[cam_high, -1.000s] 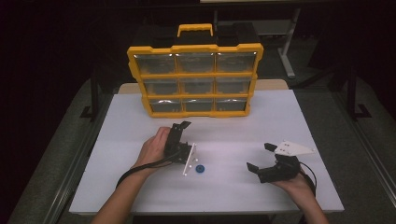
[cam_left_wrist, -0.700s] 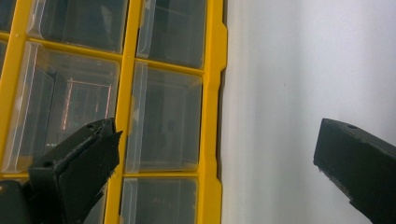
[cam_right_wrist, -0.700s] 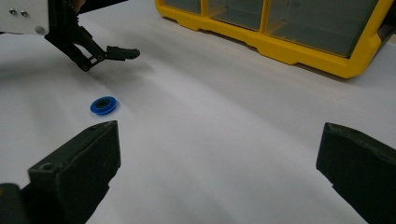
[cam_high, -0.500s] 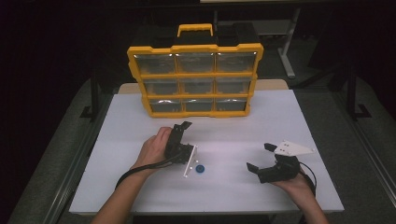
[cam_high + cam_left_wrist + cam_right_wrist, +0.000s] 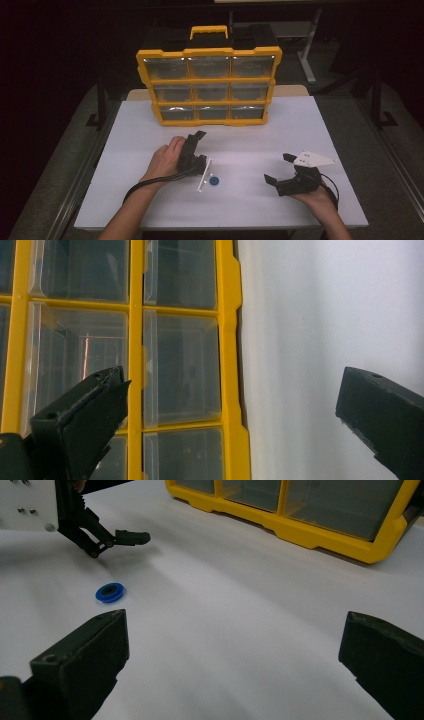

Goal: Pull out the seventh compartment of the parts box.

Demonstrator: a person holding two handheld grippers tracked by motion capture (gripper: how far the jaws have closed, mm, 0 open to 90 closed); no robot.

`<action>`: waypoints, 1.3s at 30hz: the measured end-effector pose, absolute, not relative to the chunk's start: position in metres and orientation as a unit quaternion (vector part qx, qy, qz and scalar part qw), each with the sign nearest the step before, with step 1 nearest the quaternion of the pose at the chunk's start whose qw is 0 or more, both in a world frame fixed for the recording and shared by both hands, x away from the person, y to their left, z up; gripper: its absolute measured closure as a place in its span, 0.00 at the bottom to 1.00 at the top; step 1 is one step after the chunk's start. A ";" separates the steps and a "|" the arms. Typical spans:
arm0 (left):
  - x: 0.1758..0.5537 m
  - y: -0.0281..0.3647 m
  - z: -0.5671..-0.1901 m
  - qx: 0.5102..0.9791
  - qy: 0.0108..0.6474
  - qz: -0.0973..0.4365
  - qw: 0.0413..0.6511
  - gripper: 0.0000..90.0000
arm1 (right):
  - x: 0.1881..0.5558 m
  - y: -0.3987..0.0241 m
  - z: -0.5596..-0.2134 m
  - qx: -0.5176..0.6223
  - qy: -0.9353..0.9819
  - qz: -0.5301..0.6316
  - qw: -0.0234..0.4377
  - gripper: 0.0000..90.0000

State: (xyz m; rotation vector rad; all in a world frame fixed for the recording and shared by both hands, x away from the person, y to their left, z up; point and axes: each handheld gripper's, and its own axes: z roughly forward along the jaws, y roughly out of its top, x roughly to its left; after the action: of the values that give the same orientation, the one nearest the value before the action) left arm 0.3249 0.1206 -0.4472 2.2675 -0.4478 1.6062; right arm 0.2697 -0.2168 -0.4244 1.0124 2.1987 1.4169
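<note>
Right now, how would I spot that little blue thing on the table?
Start at the yellow drawer box standing at the far side of the white table. Come toward the near edge to the left gripper; beside it lies the small blue ring, the only blue, round object there.

Overhead light falls on the white table (image 5: 250, 145); room around it very dark. Soft shadows under both grippers. Clear drawers of the yellow organizer (image 5: 180, 365) show faint glare. Jaws in both gripper views blurred, out of focus.

Drawer cabinet (image 5: 209, 85) stands at the table's (image 5: 250, 200) rear; a small ring (image 5: 214, 180) lies before it
</note>
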 end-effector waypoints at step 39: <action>0.331 0.129 -0.448 0.789 -0.148 0.582 0.125 0.00 | 0.270 -0.217 -0.424 0.356 0.772 0.499 0.166 0.00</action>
State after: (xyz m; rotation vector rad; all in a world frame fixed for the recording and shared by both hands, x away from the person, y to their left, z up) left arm 0.3311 0.1289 -0.4480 2.2999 -0.4314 1.6971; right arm 0.2697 -0.2170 -0.4244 1.0146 2.1994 1.4198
